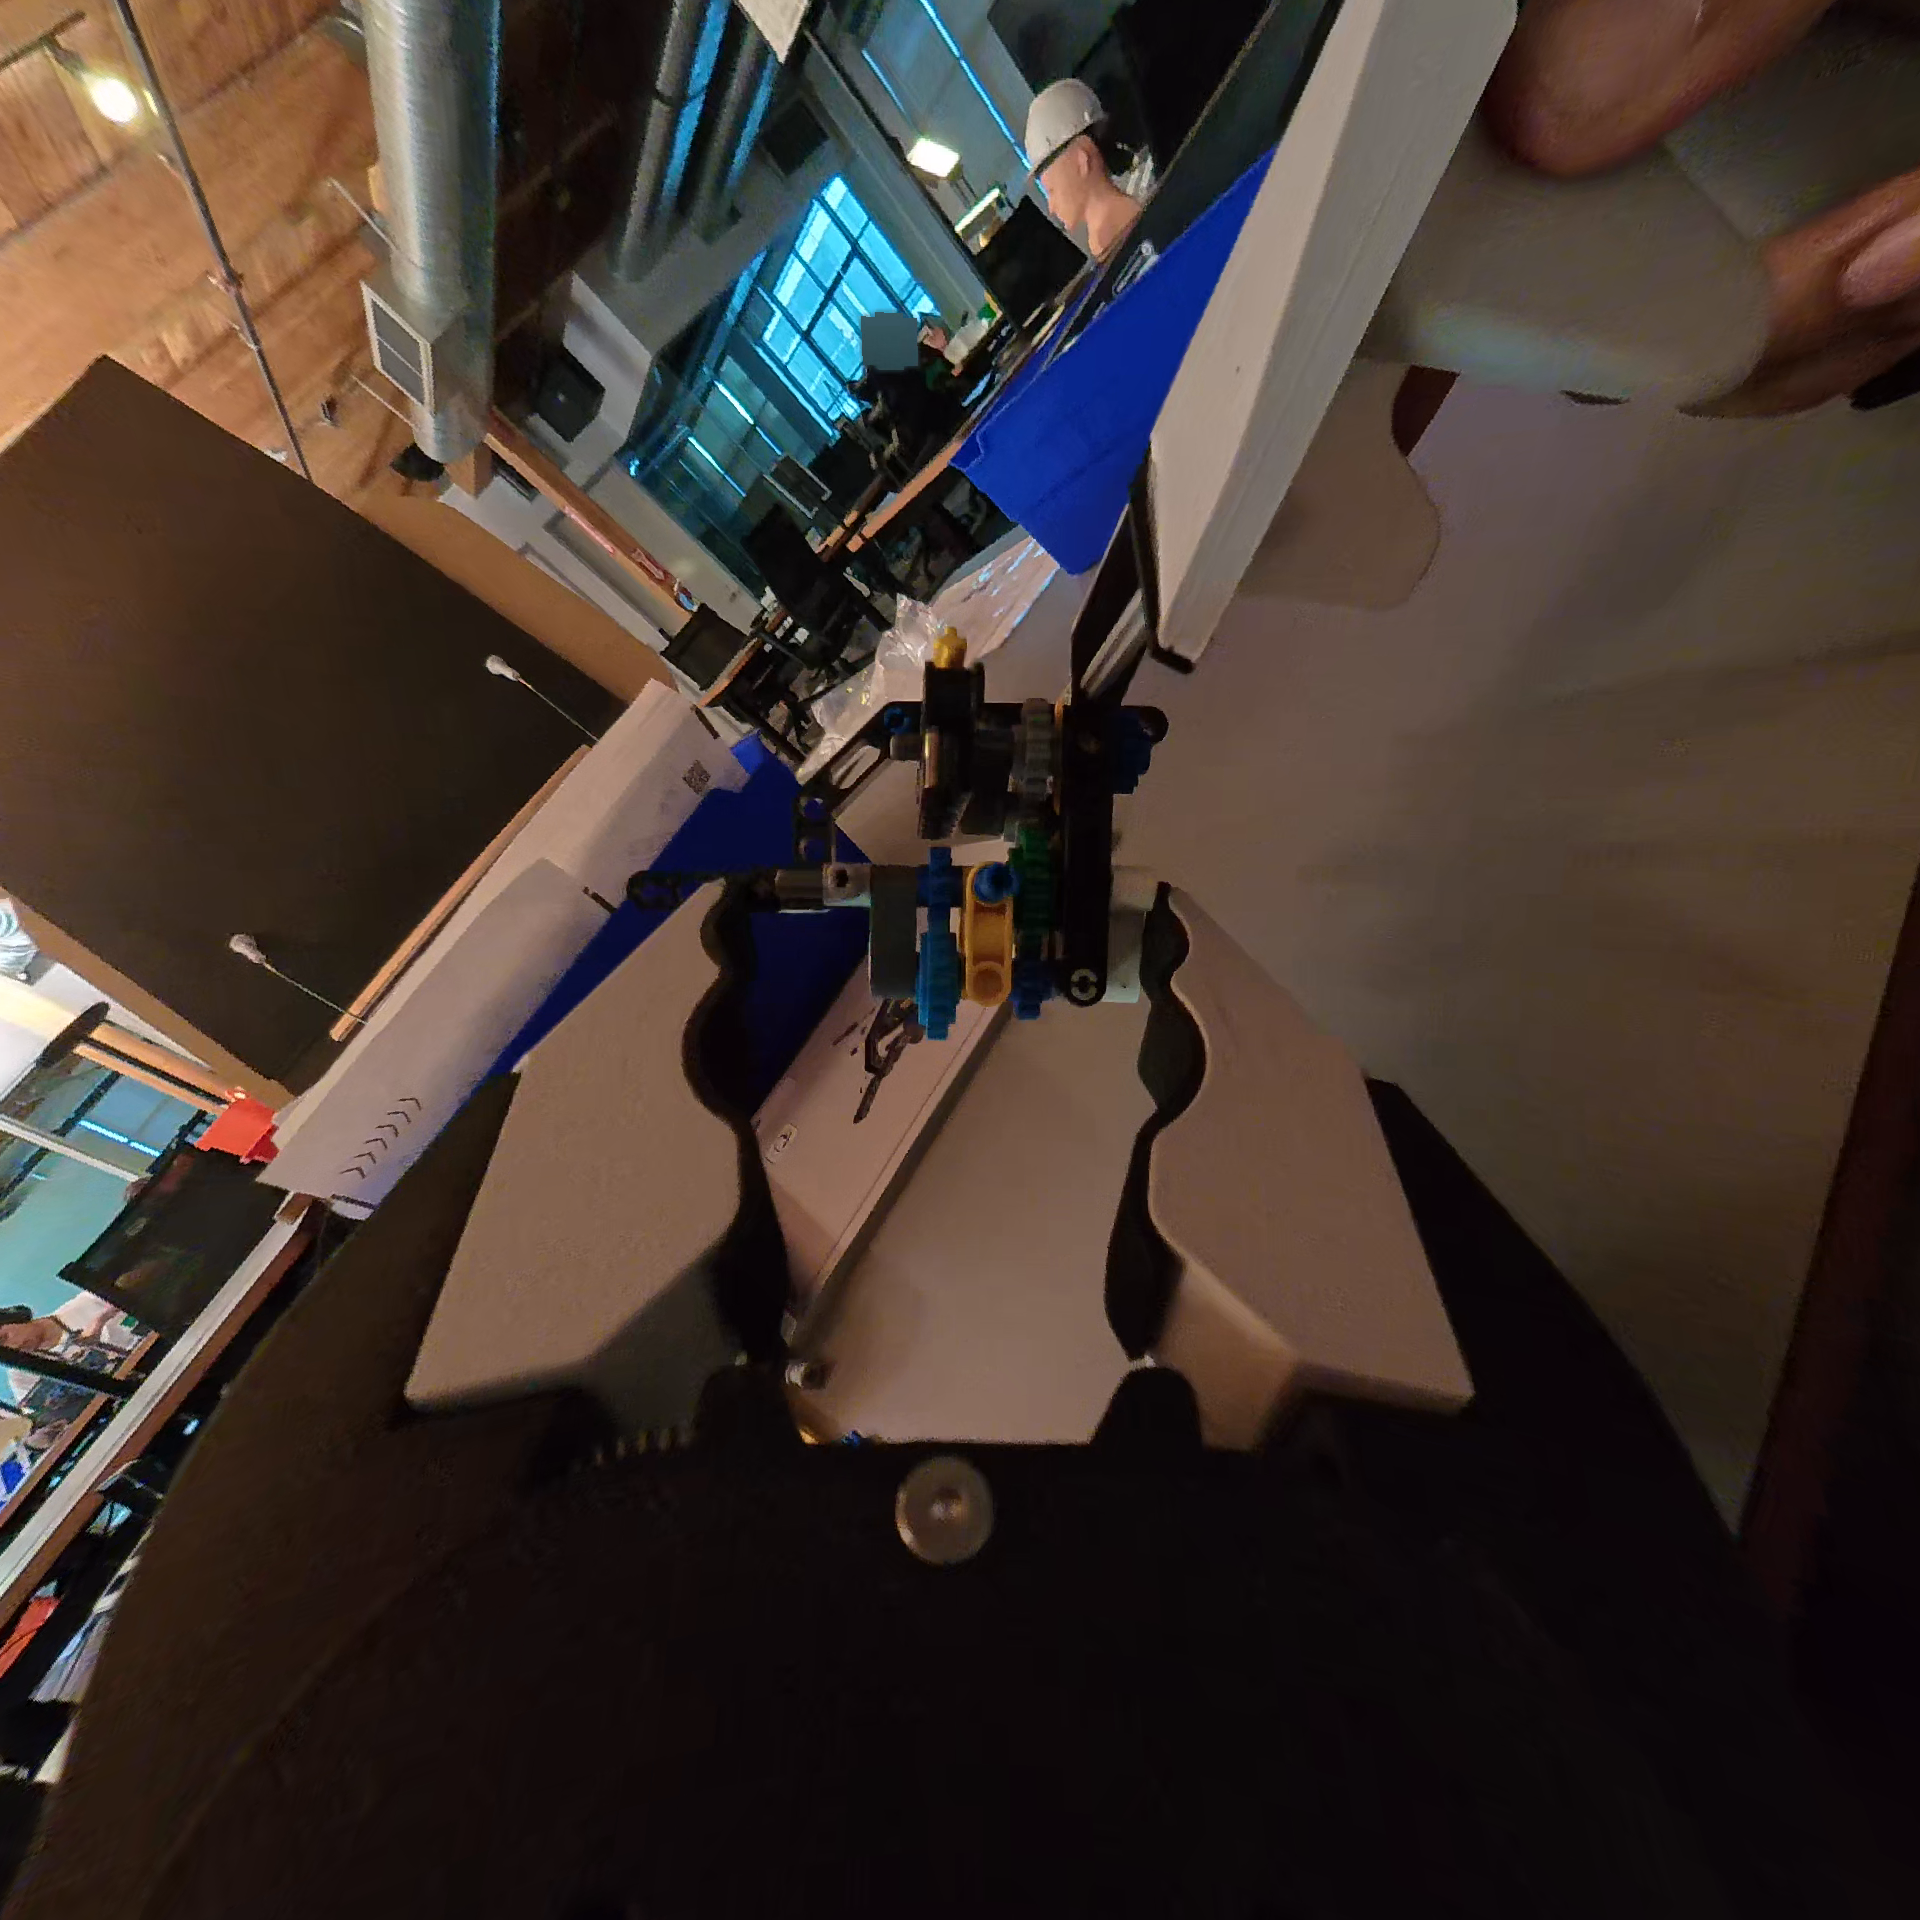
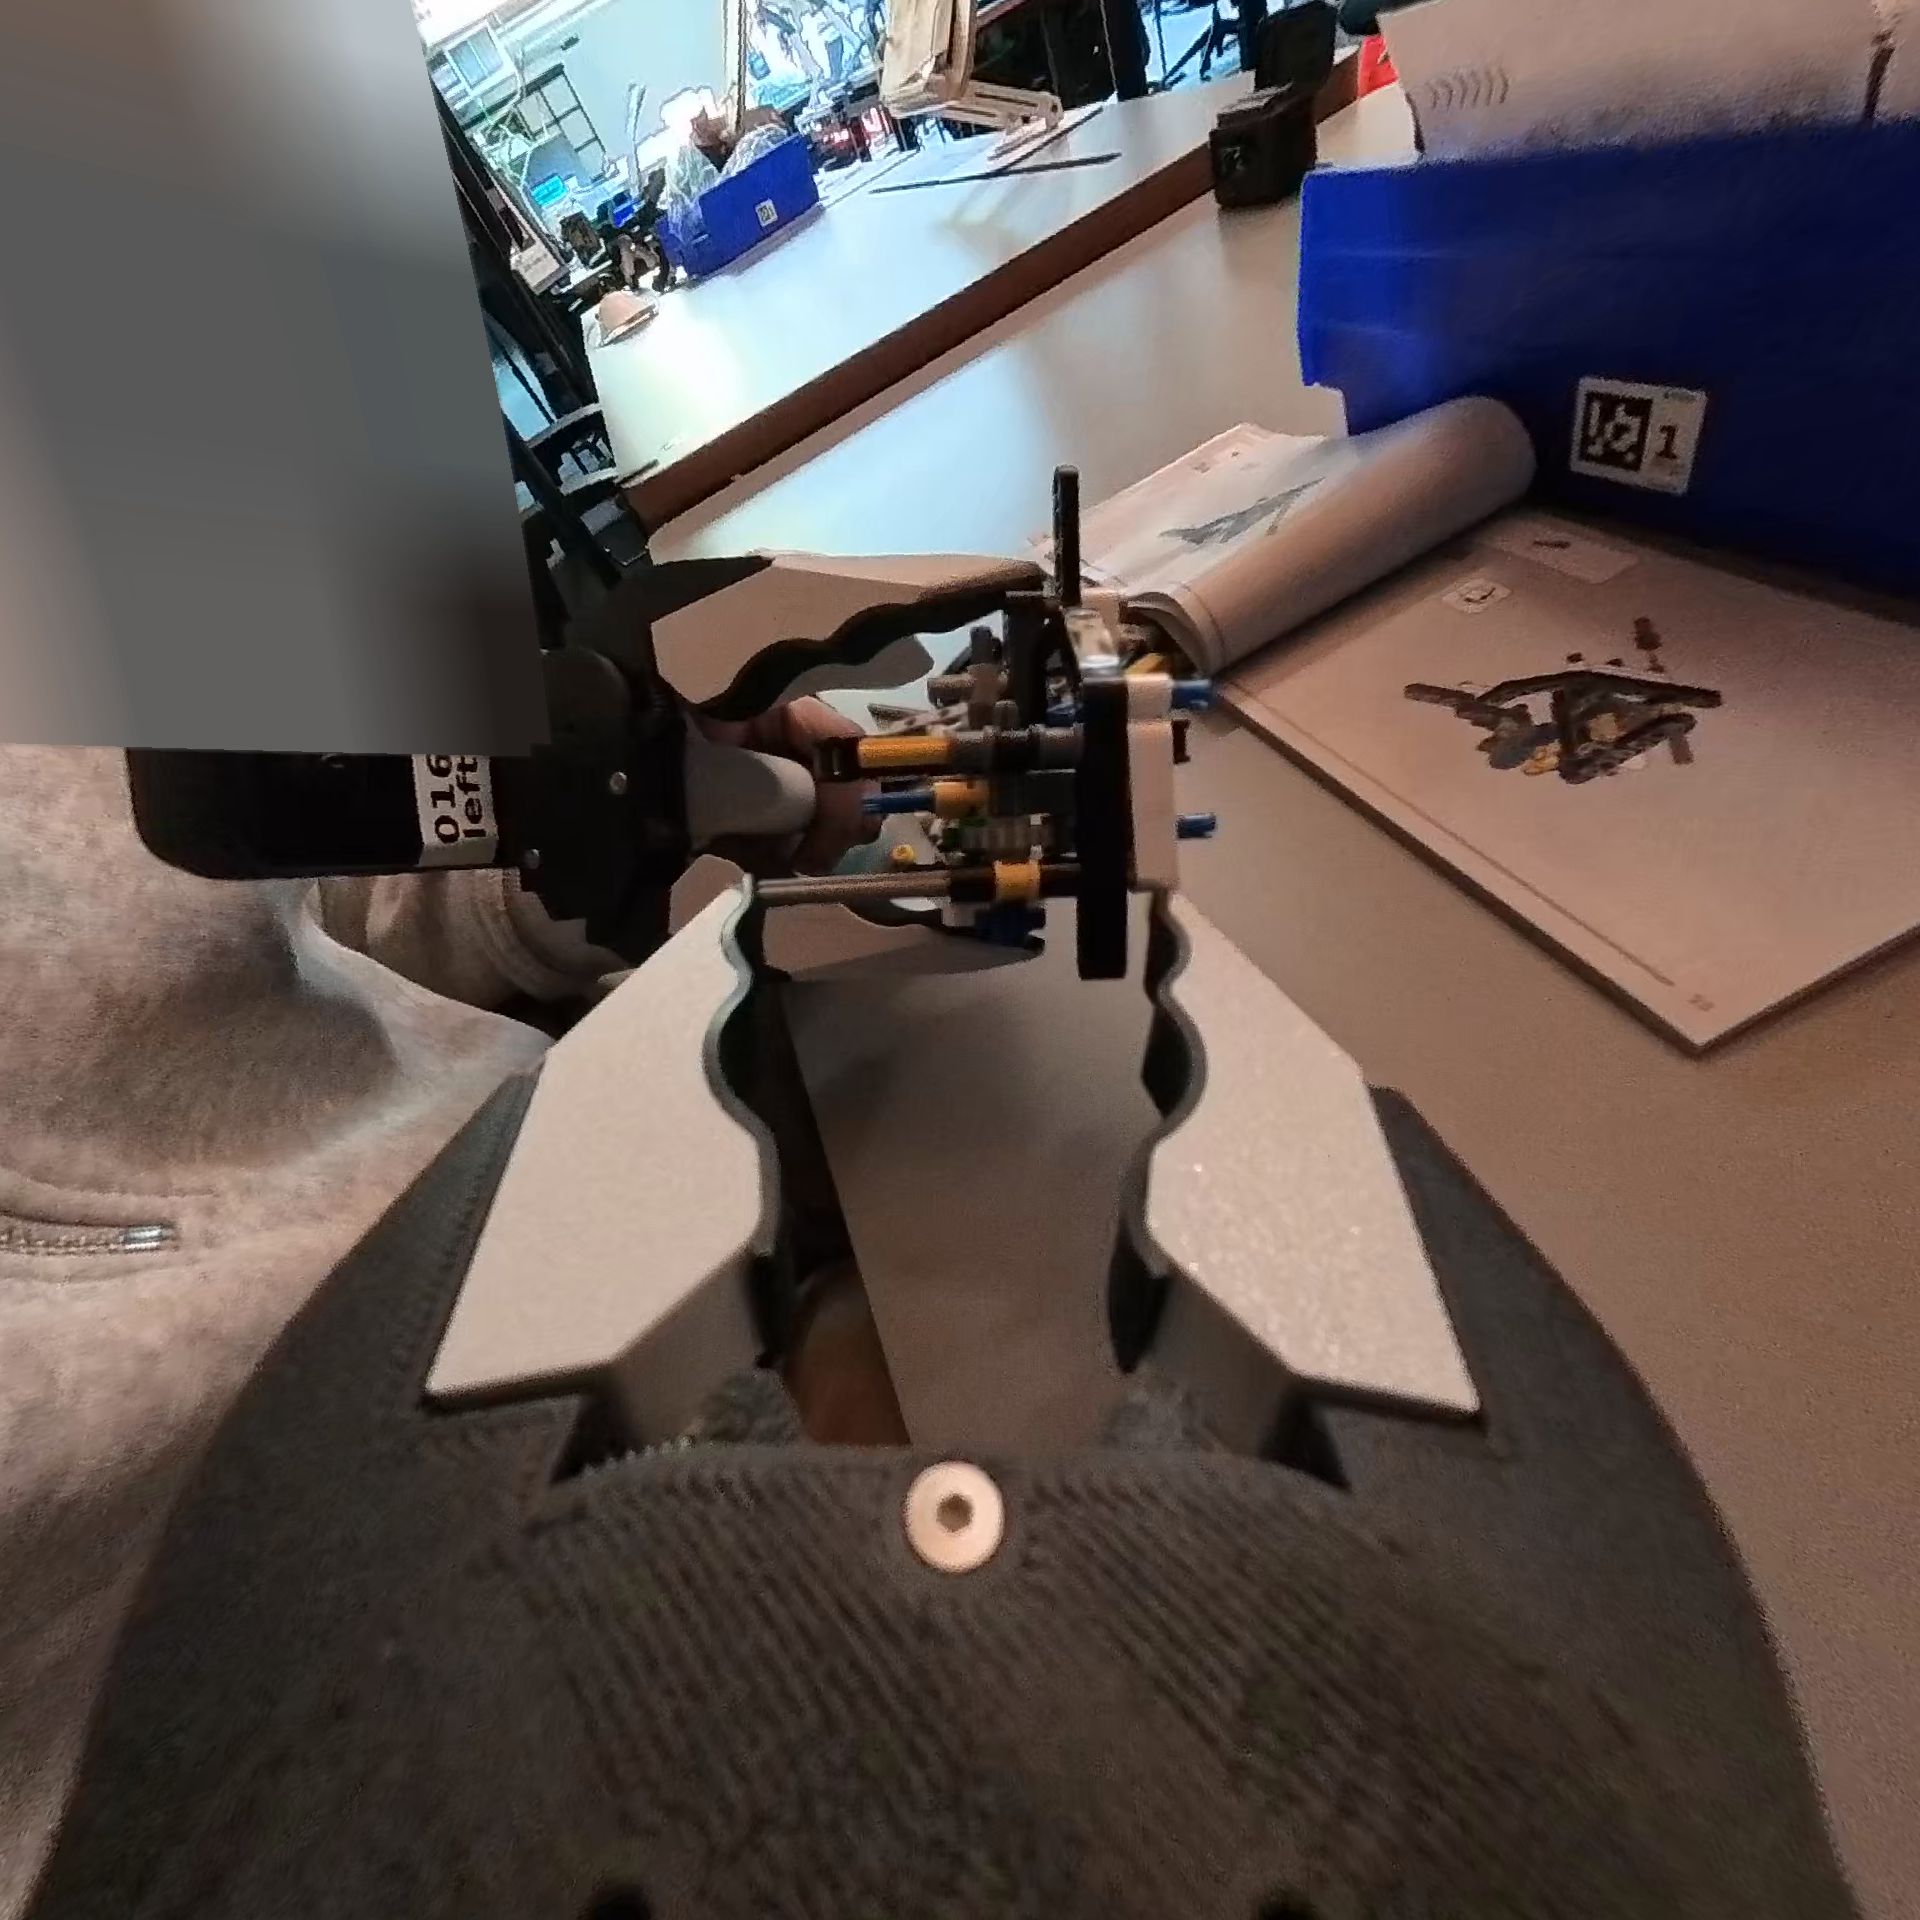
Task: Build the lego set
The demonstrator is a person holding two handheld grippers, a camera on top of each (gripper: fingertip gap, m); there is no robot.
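Note:
A partly built lego assembly (image 1: pixel 997 894) of black beams, grey axles and blue, yellow and green gears hangs in the air between both grippers. My left gripper (image 1: pixel 940 904) is shut on it, with a black link at one fingertip and a white piece against the other. In the right wrist view the assembly (image 2: pixel 1039 790) sits at my right gripper (image 2: pixel 956 904). A grey axle end touches that gripper's left fingertip and a black beam lies against its right one. The left gripper (image 2: pixel 997 769) comes in from the left. The right gripper's white fingers (image 1: pixel 1247 364) fill the upper right of the left wrist view.
An open instruction booklet (image 2: pixel 1455 790) lies on the grey table (image 2: pixel 1039 312) under and to the right of the assembly. A blue bin (image 2: pixel 1558 260) stands behind it. A grey sleeve (image 2: pixel 208 1039) is close on the left. A hand (image 1: pixel 1662 94) holds the right gripper. People sit far off (image 1: pixel 1081 156). Some 4 centimeters of space lies between my two pairs of fingers.

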